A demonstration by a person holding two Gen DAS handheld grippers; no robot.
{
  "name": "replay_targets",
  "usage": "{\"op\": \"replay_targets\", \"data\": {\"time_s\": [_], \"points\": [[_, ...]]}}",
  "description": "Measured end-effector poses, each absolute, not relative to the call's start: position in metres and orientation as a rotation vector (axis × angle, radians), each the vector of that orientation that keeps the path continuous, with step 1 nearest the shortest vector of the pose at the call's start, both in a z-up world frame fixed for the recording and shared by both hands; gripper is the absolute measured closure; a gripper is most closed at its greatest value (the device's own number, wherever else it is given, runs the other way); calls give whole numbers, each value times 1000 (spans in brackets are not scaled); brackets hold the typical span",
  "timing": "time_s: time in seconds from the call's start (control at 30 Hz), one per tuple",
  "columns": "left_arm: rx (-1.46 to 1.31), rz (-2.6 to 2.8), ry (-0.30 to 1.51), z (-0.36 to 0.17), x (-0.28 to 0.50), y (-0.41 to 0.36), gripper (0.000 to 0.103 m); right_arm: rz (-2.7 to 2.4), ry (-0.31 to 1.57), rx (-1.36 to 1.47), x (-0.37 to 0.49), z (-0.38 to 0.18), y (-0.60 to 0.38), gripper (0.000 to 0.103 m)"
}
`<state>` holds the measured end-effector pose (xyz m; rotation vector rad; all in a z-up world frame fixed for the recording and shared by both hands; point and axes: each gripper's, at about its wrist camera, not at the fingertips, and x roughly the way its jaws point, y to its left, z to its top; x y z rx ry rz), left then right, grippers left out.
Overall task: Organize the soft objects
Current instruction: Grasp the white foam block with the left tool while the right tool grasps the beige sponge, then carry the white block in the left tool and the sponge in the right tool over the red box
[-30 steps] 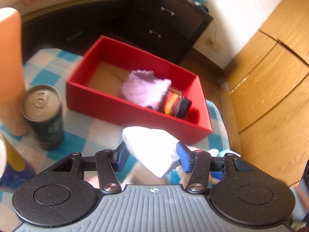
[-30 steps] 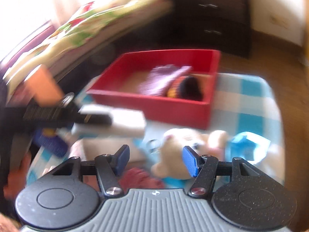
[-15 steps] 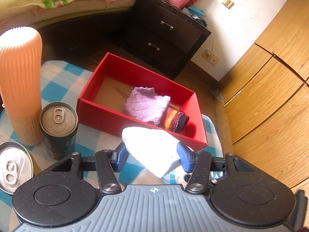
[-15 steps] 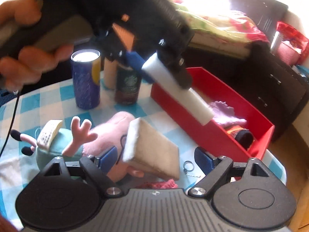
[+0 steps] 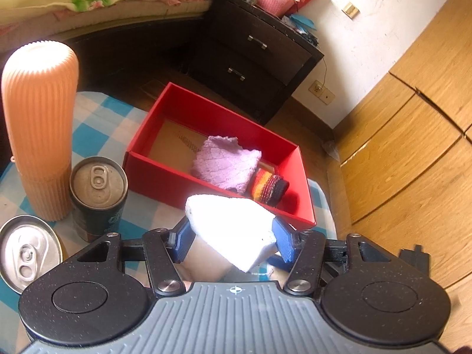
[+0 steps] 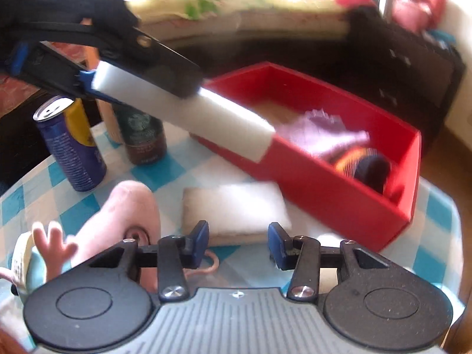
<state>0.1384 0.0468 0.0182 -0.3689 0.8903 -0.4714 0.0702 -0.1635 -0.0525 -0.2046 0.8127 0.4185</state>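
Note:
My left gripper (image 5: 230,240) is shut on a white sponge (image 5: 230,227) and holds it above the checked table, short of the red box (image 5: 165,174). The sponge also shows in the right wrist view (image 6: 206,118), reaching over the box's near wall (image 6: 324,183). In the box lie a purple cloth (image 5: 225,162) and a striped knit roll (image 5: 268,187). My right gripper (image 6: 239,242) is open and hovers just short of a second flat sponge (image 6: 236,206) lying on the table. A pink plush toy (image 6: 118,224) lies to its left.
An orange ribbed bottle (image 5: 38,118), a dark can (image 5: 98,197) and a silver-topped can (image 5: 26,253) stand left of the box. In the right wrist view a blue and yellow can (image 6: 70,147) stands at the table's left. A bed and dark drawers lie beyond.
My left gripper has risen and drawn back with the white sponge. My right gripper has swung over the flat sponge and narrowed its opening.

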Motion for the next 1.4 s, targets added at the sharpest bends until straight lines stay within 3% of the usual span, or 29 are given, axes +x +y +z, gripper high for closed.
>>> {"op": "replay_targets", "data": {"time_s": [0.03,0.07,0.17,0.33,0.53,0.63,1.1,1.2,1.3,1.33,1.4], "points": [[-378,-474,888,19,139,49,45,394,862,-141,76,-53,-168,39],[-387,-476,884,20,140,50,45,388,881,-31,81,-52,-177,38],[-408,-475,870,25,140,54,45,376,973,203,102,-50,-192,38],[-434,-479,854,30,138,61,44,270,1101,213,137,-54,-180,37],[-472,-489,840,35,137,75,44,362,1137,-15,155,-58,-136,31],[-491,-483,837,35,138,80,43,337,1190,22,164,-63,-128,18],[-512,-467,845,34,142,88,44,338,1177,-104,156,-80,-135,18],[-505,-473,849,33,142,84,44,323,1159,-56,159,-76,-144,28],[-500,-479,850,33,143,81,43,298,1163,23,161,-73,-167,58],[-501,-483,851,33,144,80,43,296,1177,80,163,-74,-177,79],[-497,-487,853,33,143,78,43,276,1194,198,167,-75,-194,94]]}}
